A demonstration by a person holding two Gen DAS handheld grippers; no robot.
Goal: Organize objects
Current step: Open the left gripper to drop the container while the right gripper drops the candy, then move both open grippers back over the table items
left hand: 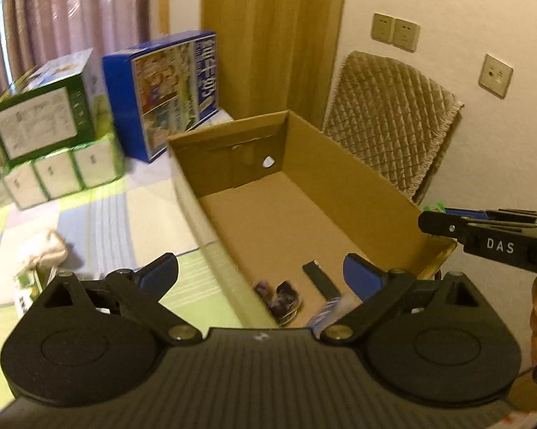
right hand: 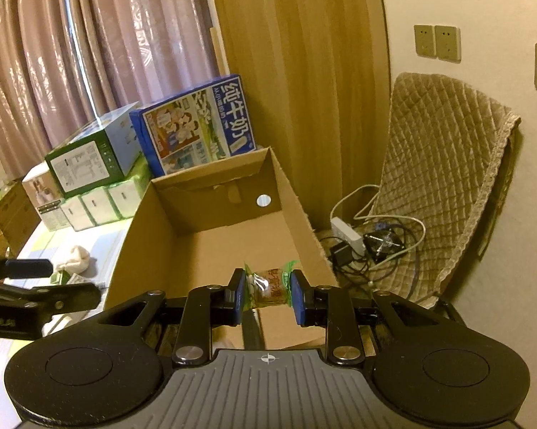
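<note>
left gripper (left hand: 261,271) jaws spread, empty | right gripper (right hand: 267,291) jaws clamp snack packet (right hand: 268,286) above cardboard box (right hand: 304,221) rim

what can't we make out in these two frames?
- Left wrist: items on the cardboard box floor, a black bar, dark wrappers and a blue packet, are motion-blurred and partly behind the left gripper.
- Right wrist: print on the snack packet is too small; right gripper covers its ends and the box floor beneath.
</note>
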